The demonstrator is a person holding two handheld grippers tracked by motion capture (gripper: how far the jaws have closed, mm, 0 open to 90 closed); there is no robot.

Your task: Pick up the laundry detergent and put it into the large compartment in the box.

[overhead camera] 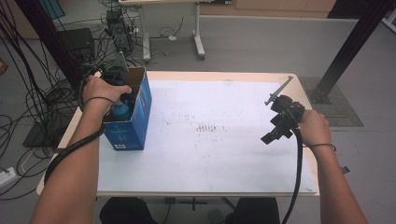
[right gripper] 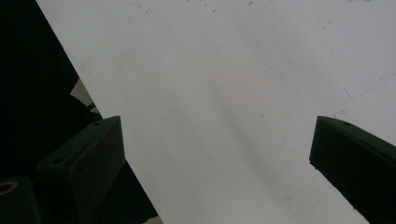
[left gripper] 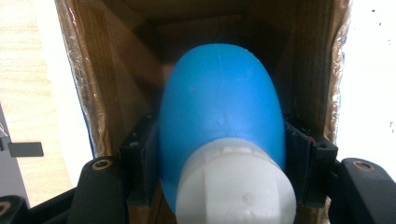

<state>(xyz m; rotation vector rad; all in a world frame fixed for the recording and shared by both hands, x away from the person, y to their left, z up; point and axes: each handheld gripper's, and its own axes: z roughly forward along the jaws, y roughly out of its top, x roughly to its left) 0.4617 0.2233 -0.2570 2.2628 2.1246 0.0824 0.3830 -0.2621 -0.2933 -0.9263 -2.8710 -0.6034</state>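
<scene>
**Left gripper view: bottle gripped inside the box, not yet let go or lifted clear**

Left gripper view puts the blue bottle [left gripper: 222,112] with its white cap [left gripper: 236,184] right between your jaws, the pads pressed on its shoulders at 3 and 9 o'clock. Brown cardboard walls surround it, so it sits within the open-topped blue box [overhead camera: 127,122]. From the high view, that box stands at the table's [overhead camera: 224,168] 9 o'clock edge, with your left gripper [overhead camera: 122,95] reaching down into its mouth.

Whether you are packing or unpacking, I judge the job mid-way: the bottle is in the box and in your grip, with the release or the lift left to do.

Your right gripper [overhead camera: 275,131] hangs at 3 o'clock over the bare white tabletop, jaws spread wide, holding nothing.
</scene>
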